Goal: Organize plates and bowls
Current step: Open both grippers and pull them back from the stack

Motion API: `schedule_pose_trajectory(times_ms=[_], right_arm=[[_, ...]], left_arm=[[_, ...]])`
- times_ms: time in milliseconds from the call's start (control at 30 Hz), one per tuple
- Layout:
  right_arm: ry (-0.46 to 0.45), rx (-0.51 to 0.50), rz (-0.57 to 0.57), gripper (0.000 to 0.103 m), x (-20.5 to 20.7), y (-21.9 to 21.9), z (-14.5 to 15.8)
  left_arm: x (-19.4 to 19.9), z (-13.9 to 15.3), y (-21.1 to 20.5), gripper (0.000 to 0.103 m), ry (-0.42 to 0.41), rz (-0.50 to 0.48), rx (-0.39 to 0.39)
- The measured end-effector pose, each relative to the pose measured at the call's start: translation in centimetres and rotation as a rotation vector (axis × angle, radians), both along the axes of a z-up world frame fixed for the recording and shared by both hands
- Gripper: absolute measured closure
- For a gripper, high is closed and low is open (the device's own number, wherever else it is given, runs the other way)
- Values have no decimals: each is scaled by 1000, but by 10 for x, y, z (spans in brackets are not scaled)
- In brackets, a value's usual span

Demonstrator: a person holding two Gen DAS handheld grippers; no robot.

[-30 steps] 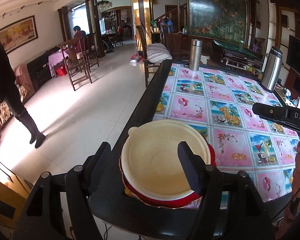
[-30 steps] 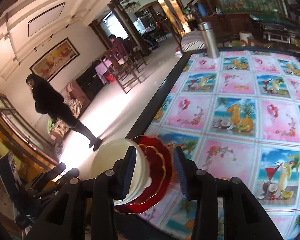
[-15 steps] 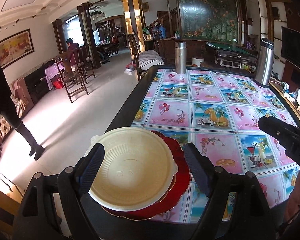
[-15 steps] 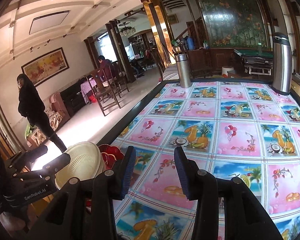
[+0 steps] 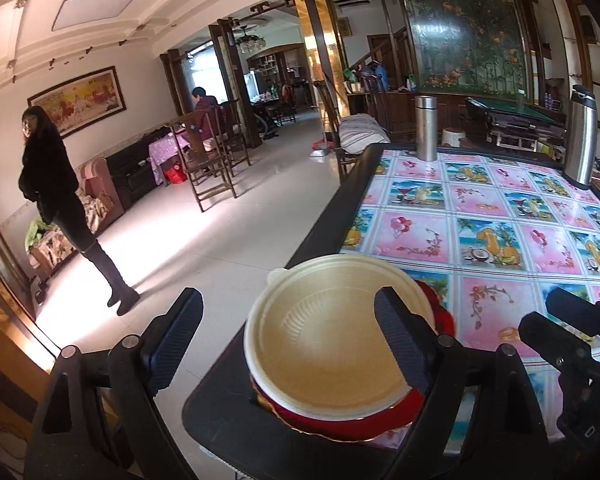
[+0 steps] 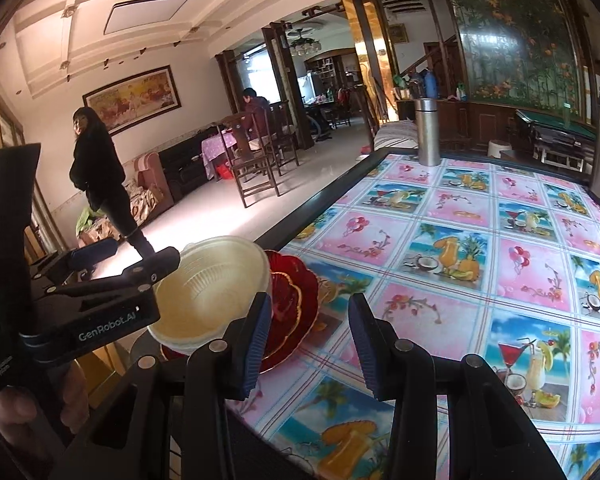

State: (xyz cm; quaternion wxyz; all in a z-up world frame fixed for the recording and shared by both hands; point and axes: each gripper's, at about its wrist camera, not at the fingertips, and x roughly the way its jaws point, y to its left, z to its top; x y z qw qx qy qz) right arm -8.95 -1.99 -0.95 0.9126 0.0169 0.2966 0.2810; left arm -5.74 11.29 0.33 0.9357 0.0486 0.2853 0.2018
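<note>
A cream bowl point(image 5: 332, 344) sits on a stack of red plates point(image 5: 352, 426) at the table's near left corner. My left gripper point(image 5: 288, 340) is open and empty, with its right finger over the bowl and its left finger off the table edge. The bowl point(image 6: 212, 292) and red plates point(image 6: 296, 308) also show in the right wrist view, left of my right gripper point(image 6: 306, 344), which is open and empty over the tablecloth. The left gripper's body point(image 6: 100, 300) reaches over the bowl's left side there.
The table point(image 6: 480, 264) has a fruit-print cloth and a black rim. Two steel flasks point(image 5: 426, 128) point(image 5: 580, 140) stand at its far end. A woman in black point(image 5: 60, 200) stands on the tiled floor to the left. Wooden chairs stand further back.
My left gripper has moved left, so the bowl now lies under its right finger instead of between both. My right gripper has drawn nearer the stack and stays open.
</note>
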Motion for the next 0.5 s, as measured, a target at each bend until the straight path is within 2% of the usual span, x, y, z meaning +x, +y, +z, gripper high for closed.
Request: schedule_pose_trajectory(times_ms=[67,167,300,500], right_arm=[[-10,-15,24,60,-5,9,-1],[-17,-33,46,60,-9,19,-2],[-14,-32,58,60,-11,25,-3],[-18,-35,61,60,-10,27,-1]], left_arm=[[-3,1,5,9,-14,16,8],[-7,3,17,0,-32,13,-31],[-16,8,25,0,-89,22,-44],[-20,11,35,0,-118,54,-69]])
